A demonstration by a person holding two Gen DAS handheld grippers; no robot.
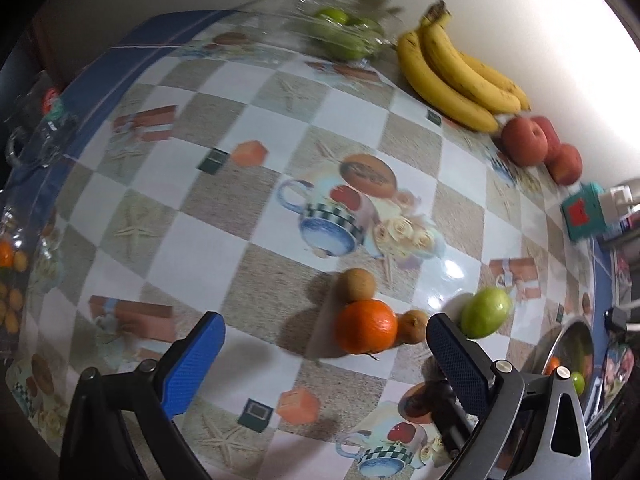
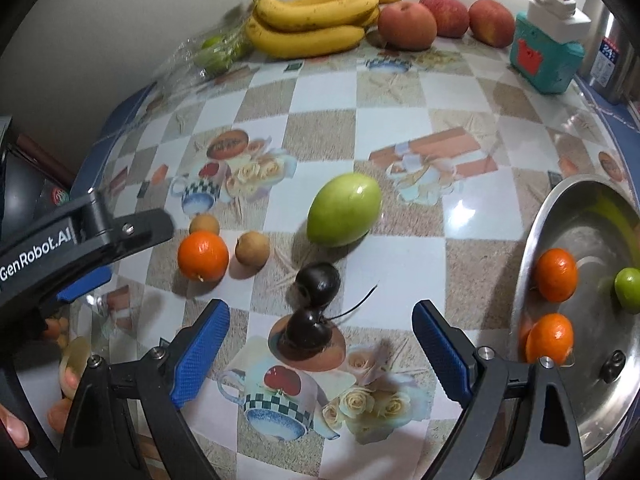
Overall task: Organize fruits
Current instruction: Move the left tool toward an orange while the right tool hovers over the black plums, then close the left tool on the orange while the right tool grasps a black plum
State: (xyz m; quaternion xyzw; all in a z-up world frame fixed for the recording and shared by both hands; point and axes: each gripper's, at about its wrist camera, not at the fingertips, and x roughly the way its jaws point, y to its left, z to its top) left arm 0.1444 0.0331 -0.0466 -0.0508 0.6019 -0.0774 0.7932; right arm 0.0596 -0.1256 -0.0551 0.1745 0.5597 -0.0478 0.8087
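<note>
The right gripper (image 2: 320, 344) hovers with jaws wide open and empty around two dark cherries (image 2: 314, 304) on the patterned surface (image 2: 400, 92). The left gripper (image 1: 326, 344), jaws likewise open and empty, faces a loose orange (image 1: 366, 331). Judging by the steel bowl (image 2: 532, 240) already holding oranges, sorting is midway; next comes closing on the cherries. A bag of green fruit (image 2: 212, 54) is blurred.

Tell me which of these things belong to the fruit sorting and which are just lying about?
Part of the job:
orange
two small brown fruits
green fruit
two dark cherries
bananas
red apples
metal bowl already holding fruit

Just lying about:
teal box
bagged green fruit, perhaps for later
</note>
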